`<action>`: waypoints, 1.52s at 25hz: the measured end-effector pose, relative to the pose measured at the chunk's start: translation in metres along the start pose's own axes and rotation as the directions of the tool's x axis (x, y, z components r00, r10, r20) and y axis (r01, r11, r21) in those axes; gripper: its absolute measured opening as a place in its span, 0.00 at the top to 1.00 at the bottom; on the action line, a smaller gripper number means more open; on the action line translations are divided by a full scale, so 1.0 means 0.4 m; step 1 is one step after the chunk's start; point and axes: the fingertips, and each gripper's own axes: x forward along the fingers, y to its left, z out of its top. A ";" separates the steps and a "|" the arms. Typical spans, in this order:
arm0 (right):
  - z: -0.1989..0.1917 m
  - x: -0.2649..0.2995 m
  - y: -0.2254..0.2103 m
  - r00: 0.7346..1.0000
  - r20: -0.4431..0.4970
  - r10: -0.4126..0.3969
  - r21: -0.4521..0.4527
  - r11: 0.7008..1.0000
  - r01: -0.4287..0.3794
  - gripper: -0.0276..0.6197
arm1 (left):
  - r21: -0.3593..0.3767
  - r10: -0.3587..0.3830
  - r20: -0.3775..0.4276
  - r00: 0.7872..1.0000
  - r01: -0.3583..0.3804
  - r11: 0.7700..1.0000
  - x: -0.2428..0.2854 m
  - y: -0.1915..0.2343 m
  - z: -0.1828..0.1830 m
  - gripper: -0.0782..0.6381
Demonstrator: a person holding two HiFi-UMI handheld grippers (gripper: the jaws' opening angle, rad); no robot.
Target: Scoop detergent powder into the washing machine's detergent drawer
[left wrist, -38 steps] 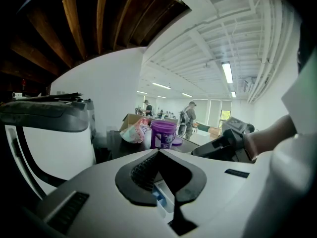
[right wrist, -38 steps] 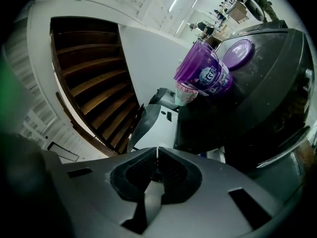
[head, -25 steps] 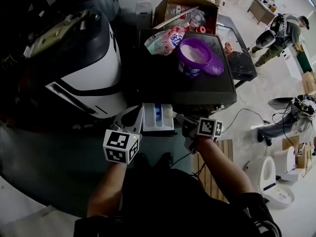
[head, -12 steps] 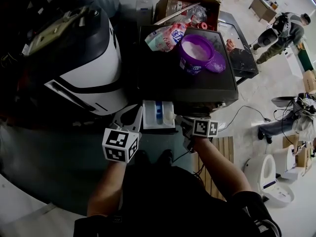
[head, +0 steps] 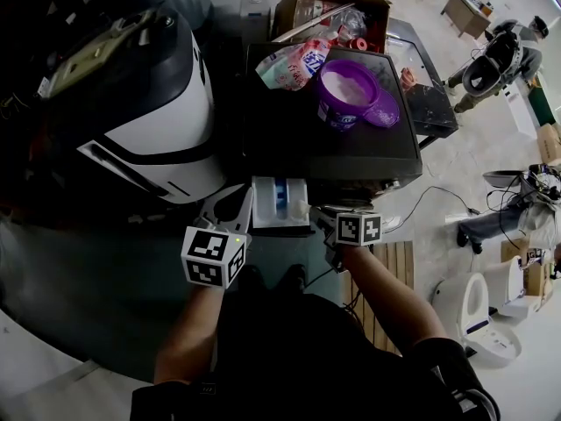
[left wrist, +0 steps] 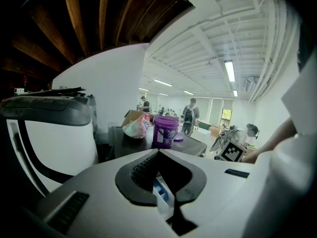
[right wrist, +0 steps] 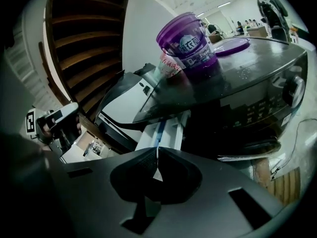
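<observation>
The white detergent drawer (head: 279, 205) with a blue insert stands pulled out from the front of the dark washing machine (head: 289, 139). An open purple tub of white powder (head: 344, 93) stands on the machine's top, its lid (head: 384, 113) beside it. My right gripper (head: 317, 214) is at the drawer's right front corner, shut on the thin handle of a white scoop (right wrist: 155, 168), whose bowl (head: 300, 206) hangs over the drawer. My left gripper (head: 235, 210) is by the drawer's left front corner, its tips met (left wrist: 158, 151). The drawer (left wrist: 162, 198) shows just behind them.
A large white and black machine (head: 145, 103) stands at the left. A printed plastic bag (head: 294, 63) and a cardboard box (head: 333, 7) are behind the tub. Wooden slats (head: 386, 292) and a white appliance (head: 478, 318) are on the floor at the right. A person (head: 500, 55) is far right.
My right gripper has sunk a little toward the drawer and rolled, carrying the scoop with it. The left gripper has kept still.
</observation>
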 end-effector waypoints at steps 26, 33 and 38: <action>-0.015 0.013 0.050 0.986 -0.073 -0.151 -0.488 0.867 0.097 0.93 | 0.004 0.007 0.010 1.000 -0.007 1.000 -0.018 -0.003 0.007 0.89; -0.025 0.020 0.073 0.977 -0.084 -0.198 -0.629 0.770 0.103 0.93 | -0.001 0.008 0.015 1.000 -0.008 1.000 -0.021 0.003 0.005 0.89; -0.025 0.021 0.079 0.969 -0.079 -0.232 -0.691 0.714 0.114 0.93 | -0.005 0.007 0.018 1.000 -0.007 1.000 -0.026 0.009 0.006 0.89</action>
